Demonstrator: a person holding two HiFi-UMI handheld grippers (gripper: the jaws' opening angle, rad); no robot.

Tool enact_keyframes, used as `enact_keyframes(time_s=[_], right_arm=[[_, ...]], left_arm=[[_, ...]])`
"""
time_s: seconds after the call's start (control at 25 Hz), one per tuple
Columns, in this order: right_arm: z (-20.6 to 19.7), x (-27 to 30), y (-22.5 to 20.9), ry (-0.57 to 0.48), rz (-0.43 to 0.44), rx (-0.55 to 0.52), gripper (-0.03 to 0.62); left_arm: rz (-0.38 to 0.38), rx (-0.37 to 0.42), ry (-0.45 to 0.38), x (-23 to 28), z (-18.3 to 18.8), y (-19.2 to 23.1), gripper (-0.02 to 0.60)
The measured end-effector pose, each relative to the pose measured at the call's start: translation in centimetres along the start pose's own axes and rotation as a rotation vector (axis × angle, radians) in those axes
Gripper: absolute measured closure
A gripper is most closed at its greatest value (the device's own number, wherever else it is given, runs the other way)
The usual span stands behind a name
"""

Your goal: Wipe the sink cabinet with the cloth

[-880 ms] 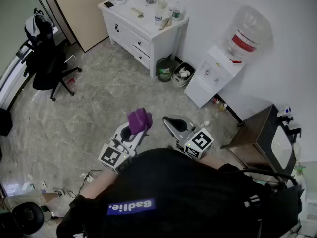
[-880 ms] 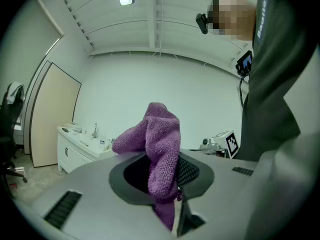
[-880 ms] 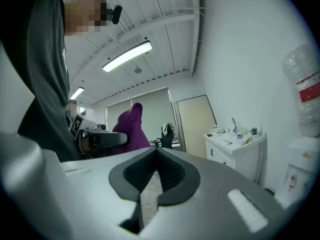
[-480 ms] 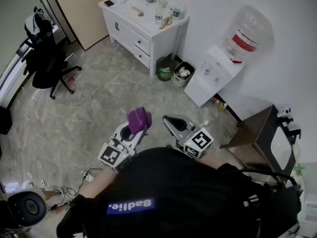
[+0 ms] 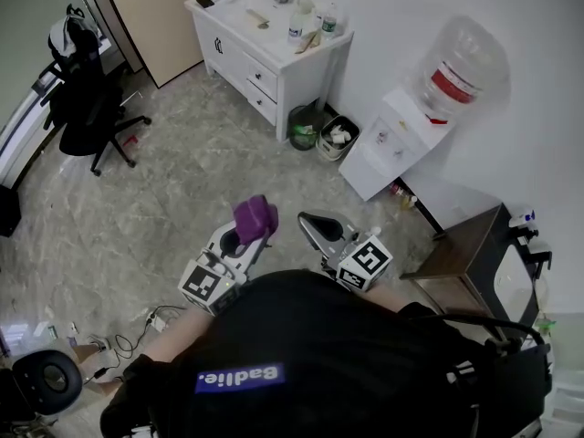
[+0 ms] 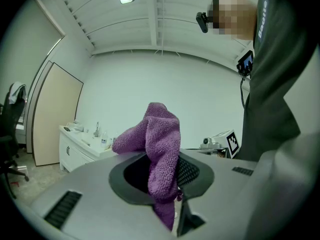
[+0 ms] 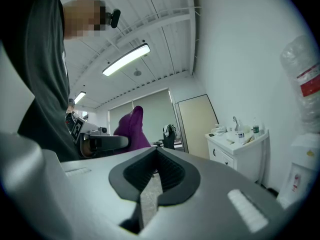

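A white sink cabinet (image 5: 265, 48) stands at the far wall, with a tap and bottles on its top; it also shows far off in both gripper views (image 6: 80, 146) (image 7: 235, 151). My left gripper (image 5: 245, 237) is shut on a purple cloth (image 5: 255, 216), which bunches up above its jaws (image 6: 160, 149). My right gripper (image 5: 315, 229) is held beside it, jaws shut with nothing between them (image 7: 155, 179). Both are held close to the person's body, well away from the cabinet. The cloth also appears in the right gripper view (image 7: 131, 129).
A black office chair (image 5: 87, 108) stands at left. Two bins (image 5: 319, 130) sit beside the cabinet, then a water dispenser (image 5: 401, 126) with its big bottle. A dark side table (image 5: 465, 245) is at right. Cables lie on the marble floor (image 5: 155, 190).
The whole view has shifted slightly: cabinet and chair sit a bit higher in frame. Both grippers keep their places and the cloth stays held.
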State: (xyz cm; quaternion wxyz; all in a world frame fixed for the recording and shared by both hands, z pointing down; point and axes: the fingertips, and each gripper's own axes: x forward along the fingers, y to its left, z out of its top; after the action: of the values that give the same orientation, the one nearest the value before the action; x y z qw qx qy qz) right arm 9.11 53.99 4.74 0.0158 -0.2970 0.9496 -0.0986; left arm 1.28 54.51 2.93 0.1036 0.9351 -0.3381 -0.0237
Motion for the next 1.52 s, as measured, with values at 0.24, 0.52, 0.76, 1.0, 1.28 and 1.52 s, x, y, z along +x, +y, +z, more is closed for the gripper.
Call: enact_keyframes(time_s=[0.24,0.52,0.76,1.0,1.28,1.52], right_arm=[[0.7,-1.1,-2.9,-0.018,0.012,0.012,0.597],[0.7,-2.4,-7.4,-0.025,0.052,0.037,0.597],[0.0,-1.8,-10.5,0.008,0.056,0.054,0.597],[0.2,3.4,-13.5,0.029,0.037,0.021,0.597],[1.4,14.8,-18.5,0.047,-0.027,0.016,0.597],[3.8,25.0,-22.6,0.039,-0.111,0.019,0.597]], left_arm=[[0.035,0.016,0.027,2.4,0.7,-0.2,0.497],[0.102,0.005,0.023,6.4,0.0,-0.2,0.497],[0.128,0.008,0.016,8.2,-0.8,1.6,0.497],[0.116,-0.017,-0.01,9.8,0.1,7.9,0.497],[0.038,0.015,-0.023,12.5,2.8,20.2,0.497],[-0.029,0.009,0.002,13.9,6.2,31.2,0.497]])
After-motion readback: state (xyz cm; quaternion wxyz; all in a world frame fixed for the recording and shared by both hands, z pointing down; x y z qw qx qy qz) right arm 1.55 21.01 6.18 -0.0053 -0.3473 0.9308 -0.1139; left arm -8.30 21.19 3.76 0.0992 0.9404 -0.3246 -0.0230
